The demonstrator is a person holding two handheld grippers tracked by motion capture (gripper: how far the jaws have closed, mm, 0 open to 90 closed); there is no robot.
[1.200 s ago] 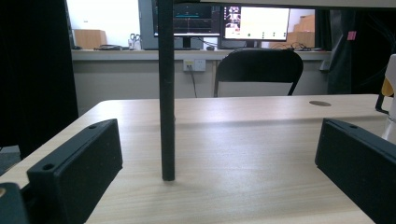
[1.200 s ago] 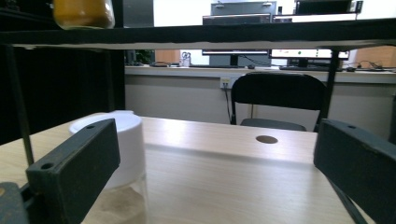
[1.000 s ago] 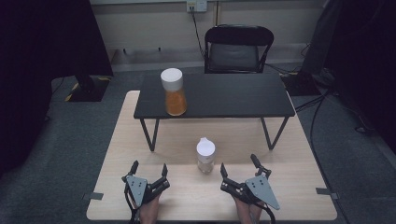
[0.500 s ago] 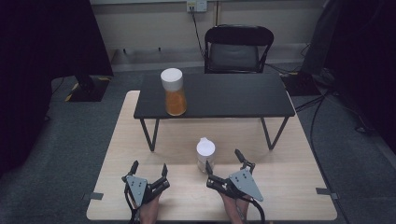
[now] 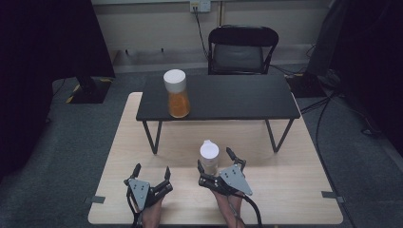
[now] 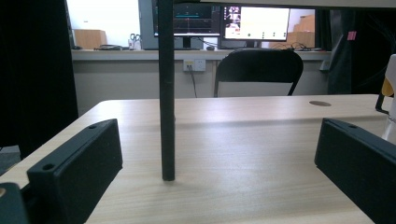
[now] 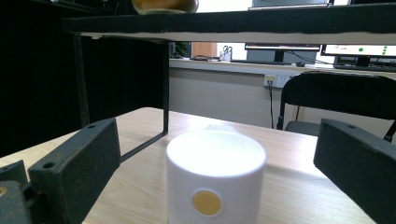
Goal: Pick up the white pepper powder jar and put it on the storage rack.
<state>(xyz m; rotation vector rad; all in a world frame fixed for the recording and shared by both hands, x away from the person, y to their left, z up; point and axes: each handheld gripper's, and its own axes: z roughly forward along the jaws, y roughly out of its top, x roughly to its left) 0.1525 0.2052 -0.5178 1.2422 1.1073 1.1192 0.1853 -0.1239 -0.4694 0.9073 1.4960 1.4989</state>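
Right hand-held gripper [image 5: 217,158] at the bottle [image 5: 209,156]
Jaws wide open either side of it, near the desk's [image 5: 294,185] front edge; nothing gripped.

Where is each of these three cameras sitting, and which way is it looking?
High view: above the person's side, looking forward and down at the wooden table; both forearms show, left tool, right tool.
Left gripper view: low on the left tool, facing a black shelf leg; own open jaws show.
Right gripper view: on the right tool, facing the white bottle between its open jaws.
Shared: all show the black chair.
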